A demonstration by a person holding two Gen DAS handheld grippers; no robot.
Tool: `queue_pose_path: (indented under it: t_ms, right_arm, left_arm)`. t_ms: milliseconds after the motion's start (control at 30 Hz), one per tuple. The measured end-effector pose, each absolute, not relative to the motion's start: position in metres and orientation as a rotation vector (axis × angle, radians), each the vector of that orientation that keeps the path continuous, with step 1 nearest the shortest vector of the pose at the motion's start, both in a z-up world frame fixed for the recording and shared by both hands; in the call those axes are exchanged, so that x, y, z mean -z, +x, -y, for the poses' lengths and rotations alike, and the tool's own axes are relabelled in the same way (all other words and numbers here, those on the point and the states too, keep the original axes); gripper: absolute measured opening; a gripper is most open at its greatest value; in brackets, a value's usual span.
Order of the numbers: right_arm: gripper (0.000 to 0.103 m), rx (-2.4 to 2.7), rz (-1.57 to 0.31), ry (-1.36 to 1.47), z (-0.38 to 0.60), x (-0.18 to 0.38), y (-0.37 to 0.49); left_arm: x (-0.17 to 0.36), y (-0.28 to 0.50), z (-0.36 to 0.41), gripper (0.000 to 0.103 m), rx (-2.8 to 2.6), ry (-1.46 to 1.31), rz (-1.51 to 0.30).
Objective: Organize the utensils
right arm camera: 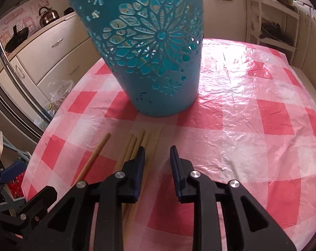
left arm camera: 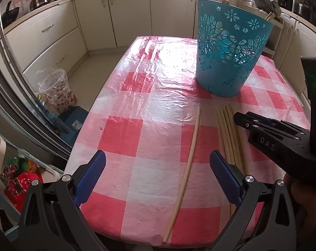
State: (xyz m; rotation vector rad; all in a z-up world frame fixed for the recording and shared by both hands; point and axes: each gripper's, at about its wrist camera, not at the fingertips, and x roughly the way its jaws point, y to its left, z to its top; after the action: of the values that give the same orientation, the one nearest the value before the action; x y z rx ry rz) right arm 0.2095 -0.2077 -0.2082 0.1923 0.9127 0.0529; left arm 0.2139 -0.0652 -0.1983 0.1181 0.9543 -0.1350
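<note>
Your right gripper (right arm camera: 158,156), jaws released, sits directly over the chopstick bundle (right arm camera: 134,146) lying lengthwise on the tabletop (right arm camera: 252,125) toward the blue basket (right arm camera: 149,52); the left gripper (left arm camera: 158,177), jaws also released, frames the lone chopstick (left arm camera: 189,146).

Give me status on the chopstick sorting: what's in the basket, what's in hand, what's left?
Done: a few wooden ends poke above the rim of the teal basket, so some pieces are already in.
In hand: nothing. The left gripper is open; the right gripper is open above the chopstick bundle.
Left: the bundle and the single chopstick lie on the checkered tablecloth.
</note>
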Motion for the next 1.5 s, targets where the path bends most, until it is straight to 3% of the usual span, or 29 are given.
queue_pose_path:
  t_ms: [33,100,367,467,667,800,1033,1233,1500]
  right_arm:
    - [0.022,-0.055,-0.917,0.170,0.206,0.208,0.210]
    - [0.010,-0.072,-0.943,0.107,0.205,0.207,0.210]
    - [0.009,-0.108,-0.991,0.086,0.233,0.207,0.192]
    - [0.011,-0.110,-0.976,0.116,0.235,0.208,0.190]
    - [0.022,-0.132,-0.961,0.123,0.232,0.208,0.190]
    - [0.023,-0.132,-0.949,0.131,0.232,0.208,0.190]
    - [0.029,-0.140,-0.930,0.136,0.230,0.209,0.189]
    - [0.040,-0.157,-0.926,0.112,0.224,0.210,0.190]
    - [0.041,-0.159,-0.923,0.122,0.224,0.210,0.190]
  left_arm:
    - [0.200,0.216,0.067,0.095,0.136,0.123,-0.960]
    - [0.203,0.220,0.071,0.095,0.146,0.131,-0.966]
    - [0.215,0.243,0.093,0.095,0.158,0.207,-0.977]
    - [0.217,0.248,0.102,0.090,0.151,0.246,-0.972]
    - [0.224,0.254,0.112,0.053,0.190,0.291,-0.981]
    - [0.225,0.252,0.128,0.006,0.275,0.335,-0.985]
    - [0.201,0.251,0.114,0.005,0.402,0.158,-0.986]
    - [0.139,0.231,0.084,0.005,0.503,-0.011,-0.832]
    - [0.066,0.241,0.087,0.005,0.530,-0.103,-0.638]
